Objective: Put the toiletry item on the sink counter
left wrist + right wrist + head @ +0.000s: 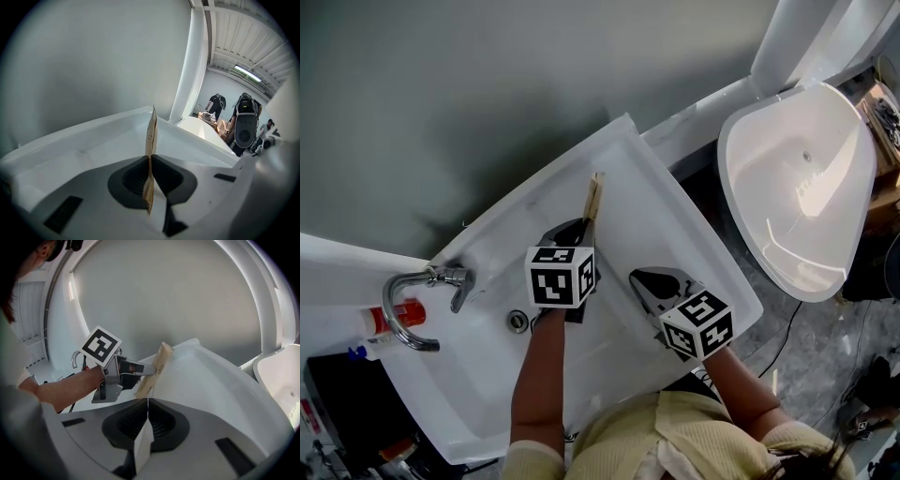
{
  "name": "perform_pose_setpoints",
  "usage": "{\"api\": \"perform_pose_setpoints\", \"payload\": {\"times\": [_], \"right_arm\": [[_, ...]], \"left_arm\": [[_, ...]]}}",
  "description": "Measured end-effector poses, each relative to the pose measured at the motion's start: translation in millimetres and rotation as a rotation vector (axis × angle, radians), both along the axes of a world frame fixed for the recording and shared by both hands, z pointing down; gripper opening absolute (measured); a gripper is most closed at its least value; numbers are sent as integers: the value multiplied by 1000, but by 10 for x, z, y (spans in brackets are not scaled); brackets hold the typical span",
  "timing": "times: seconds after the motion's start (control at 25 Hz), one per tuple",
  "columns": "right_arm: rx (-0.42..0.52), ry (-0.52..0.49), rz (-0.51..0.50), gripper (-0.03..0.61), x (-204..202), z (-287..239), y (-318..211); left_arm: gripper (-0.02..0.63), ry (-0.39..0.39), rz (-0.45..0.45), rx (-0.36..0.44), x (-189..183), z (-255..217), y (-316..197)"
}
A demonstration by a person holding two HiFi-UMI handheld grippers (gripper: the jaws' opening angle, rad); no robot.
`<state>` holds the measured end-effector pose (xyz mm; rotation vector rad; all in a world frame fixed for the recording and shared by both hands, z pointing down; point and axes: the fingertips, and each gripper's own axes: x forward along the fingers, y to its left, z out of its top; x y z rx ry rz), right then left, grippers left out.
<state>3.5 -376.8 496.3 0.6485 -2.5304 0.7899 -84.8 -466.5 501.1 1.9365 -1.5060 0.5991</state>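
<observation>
Checking in from the remote station: my left tongs [149,157] are clamping down on the toiletry item [152,131], a thin tan packet, flat and narrow, that's sticking up out of the pinch and also hanging a bit below it. From the head view it's pointing out past the tips toward the grey wall [487,84], hovering over the flat white table [675,225] part of the sink [478,394], off to the side of the basin. From the right gripper view the packet is leaning at a tilt, with its lower end sitting really close to the white surface, but I honestly can't tell if it's touching. My right tongs [147,401] are sitting just beside the left ones, pressing fully together with nothing in them, and aiming across the same stretch of table. The faucet [417,300] and drain [517,322] are staying off to the left, with a red-and-white bottle [389,319] lying behind the faucet. A big white bowl [797,178] is sitting well apart on the right.
</observation>
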Motion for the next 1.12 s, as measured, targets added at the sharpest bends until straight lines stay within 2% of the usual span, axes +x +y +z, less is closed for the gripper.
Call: {"api": "perform_pose_setpoints", "payload": {"times": [0.44,0.64,0.72,1.0,1.12], "right_arm": [[0,0,17,28,50,25,-77],[-5,-4,28,28,94,55,-119],[-8,-7,28,28,100,59,-127],[-11,-21,24,28,109,39,-111],[-6,-21,22,28,107,28,-111]], "left_arm": [[57,-30,25,13,73,16,-166],[62,-49,-14,80,42,-63,-247],[94,-54,-19,100,31,-99,-262],[112,-84,-39,129,-5,-196,-237],[112,-73,-45,147,-11,-260,-234]]}}
